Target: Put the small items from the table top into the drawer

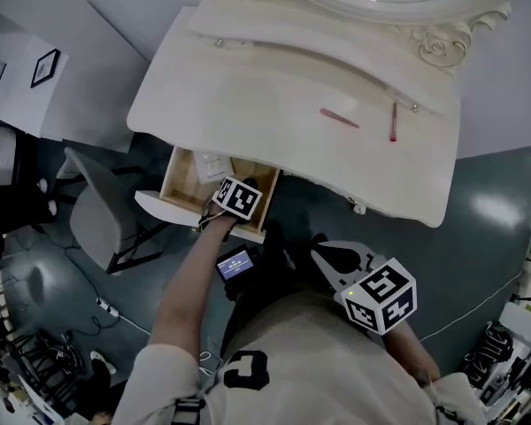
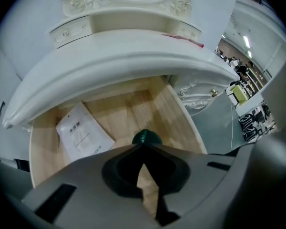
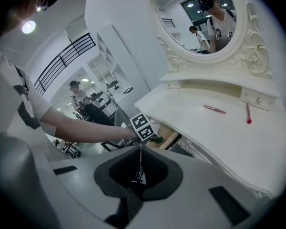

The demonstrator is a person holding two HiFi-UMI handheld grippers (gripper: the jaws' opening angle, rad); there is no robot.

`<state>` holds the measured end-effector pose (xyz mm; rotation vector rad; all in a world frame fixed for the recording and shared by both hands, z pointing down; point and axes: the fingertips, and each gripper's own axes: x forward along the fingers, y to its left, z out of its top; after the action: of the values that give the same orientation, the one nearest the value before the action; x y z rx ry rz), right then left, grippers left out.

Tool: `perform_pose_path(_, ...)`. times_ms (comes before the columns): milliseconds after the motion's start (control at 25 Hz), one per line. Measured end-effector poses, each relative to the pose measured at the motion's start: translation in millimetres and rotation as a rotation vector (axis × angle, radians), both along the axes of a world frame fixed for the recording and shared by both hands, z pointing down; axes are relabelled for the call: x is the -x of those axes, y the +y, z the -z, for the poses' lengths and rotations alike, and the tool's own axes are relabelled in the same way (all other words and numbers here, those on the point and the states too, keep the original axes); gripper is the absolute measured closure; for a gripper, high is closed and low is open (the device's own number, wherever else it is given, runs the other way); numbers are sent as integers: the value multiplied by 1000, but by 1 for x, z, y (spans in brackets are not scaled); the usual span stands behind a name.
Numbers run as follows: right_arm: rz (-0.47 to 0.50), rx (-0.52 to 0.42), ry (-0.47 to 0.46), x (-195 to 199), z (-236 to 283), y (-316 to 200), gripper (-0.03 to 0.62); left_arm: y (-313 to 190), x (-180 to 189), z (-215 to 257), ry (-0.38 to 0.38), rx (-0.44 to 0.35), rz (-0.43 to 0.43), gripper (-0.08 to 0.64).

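Between the fingertips of the left gripper (image 2: pixel 143 144), which are pressed together, sits a small green item (image 2: pixel 146 137), pinched at the very tips. That gripper points steeply down into the open drawer (image 2: pixel 128 106), with the person's bare left forearm (image 1: pixel 190 282) stretched out straight behind it. Just beyond the fingertips is the drawer's bare wooden floor. To their left and a little farther on, one white packet (image 2: pixel 83 135) lies flat on that floor. Farther still, above the fingertips, the white table top (image 1: pixel 274 87) overhangs the drawer.

Closer to the person's body, the right gripper (image 3: pixel 140 146) is held off the table's front edge, tilted downward. Its fingers are closed on each other with nothing between them. Well ahead of them and to their right, two pink sticks (image 1: pixel 339 118) (image 1: pixel 394 122) lie on the table top, apart from each other and near its back.

By count there are two grippers, one drawer, one packet, one green item and two sticks.

Only the left gripper view shows the drawer floor and the whole packet; the head view catches just a corner of it. Only the right gripper view shows the left gripper from the side, the green item below its marker cube, and the oval mirror (image 3: pixel 200 18) with a person reflected. Only the head view shows a grey chair (image 1: pixel 93 211) beside the drawer.
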<state>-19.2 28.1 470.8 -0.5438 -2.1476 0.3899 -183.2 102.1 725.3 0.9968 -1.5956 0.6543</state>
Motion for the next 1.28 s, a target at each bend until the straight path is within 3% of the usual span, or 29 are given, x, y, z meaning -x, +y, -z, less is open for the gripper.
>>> perform_pose_path(840, -93, -17, 15, -18, -2, -5, 565, -11, -16, -19, 82, 39, -56, 500)
perform_pose_path(1240, -110, -19, 16, -22, -1, -6, 565, -15, -13, -19, 94, 28, -41, 498)
perform_pose_path(1280, -110, -16, 20, -23, -2, -6, 565, -15, -15, -20, 107, 28, -35, 472)
